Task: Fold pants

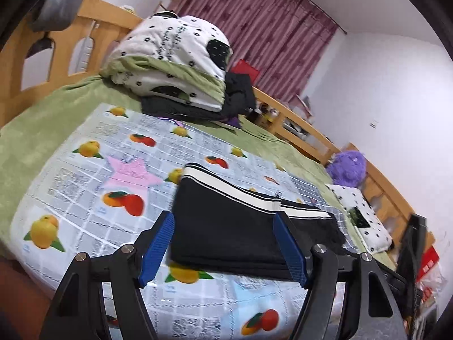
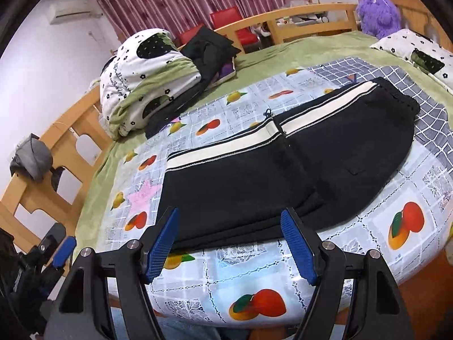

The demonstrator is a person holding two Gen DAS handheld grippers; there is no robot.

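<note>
Black pants [image 2: 254, 175] with a white side stripe lie folded flat on the fruit-print cloth [image 2: 254, 260] on the bed; they also show in the left wrist view [image 1: 226, 223]. My left gripper [image 1: 223, 216] is open and empty, hovering just in front of the pants' near left edge. My right gripper [image 2: 230, 214] is open and empty, above the pants' near edge. The left gripper also shows at the lower left of the right wrist view [image 2: 61, 252].
A folded white and green quilt [image 1: 172, 62] and dark clothes [image 1: 237, 90] sit at the far side of the bed. A pillow [image 2: 419, 53] and a purple plush toy [image 2: 378, 12] lie at the head. A wooden bed rail [image 1: 85, 34] runs around.
</note>
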